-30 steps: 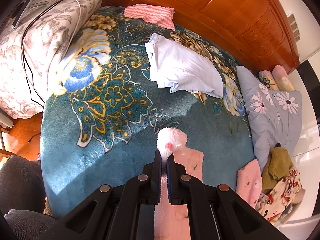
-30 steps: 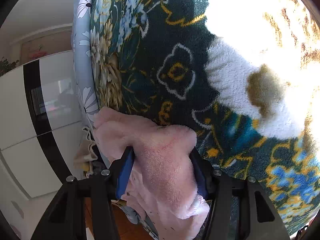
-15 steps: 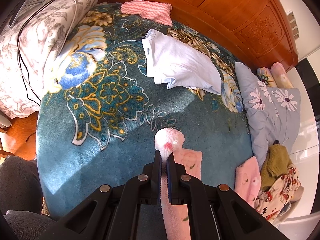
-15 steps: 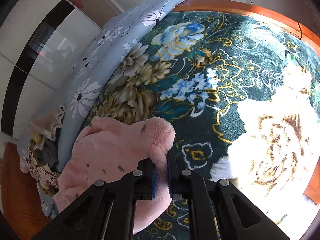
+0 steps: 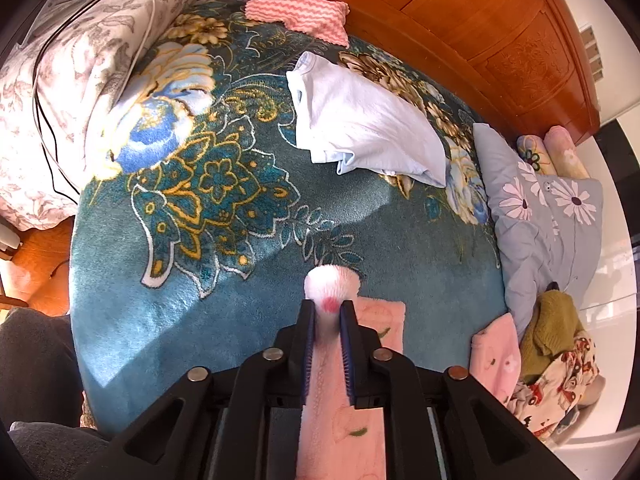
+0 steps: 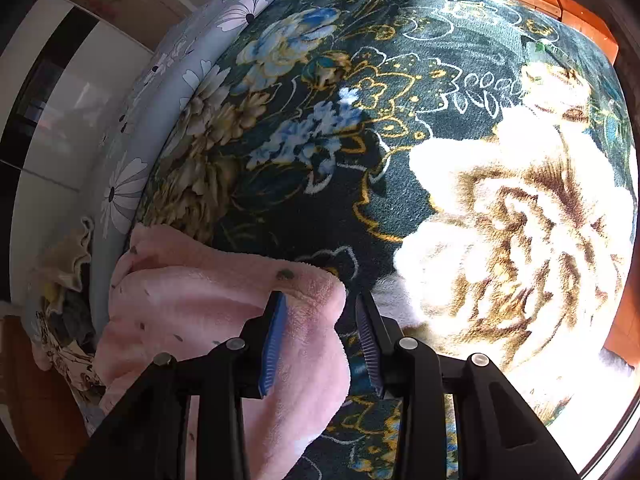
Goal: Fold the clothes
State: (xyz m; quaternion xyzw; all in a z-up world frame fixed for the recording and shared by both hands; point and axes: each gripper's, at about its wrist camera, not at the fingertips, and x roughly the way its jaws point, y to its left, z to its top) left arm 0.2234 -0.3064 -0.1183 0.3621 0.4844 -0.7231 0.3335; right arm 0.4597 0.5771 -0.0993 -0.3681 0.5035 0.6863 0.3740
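Note:
A fluffy pink garment [image 5: 340, 408] lies over the near edge of the bed. My left gripper [image 5: 329, 312] is shut on a bunched white-pink corner of it [image 5: 330, 284] above the teal floral blanket [image 5: 224, 216]. In the right wrist view the same pink garment [image 6: 192, 300] hangs at the lower left. My right gripper [image 6: 322, 308] stands open; the garment's corner rests against the left finger [image 6: 274, 332] and the right finger [image 6: 366, 332] is apart from it.
A folded pale blue shirt [image 5: 360, 128] and a pink zigzag cloth [image 5: 298, 16] lie farther up the bed. A wooden headboard [image 5: 500, 36], grey daisy pillows [image 5: 540, 216], a heap of clothes [image 5: 552, 344] and a cabled floral pillow [image 5: 60, 80] surround it.
My right gripper has opened and let go of the pink garment's corner. My left gripper stays shut on the garment and has moved slightly forward over the blanket.

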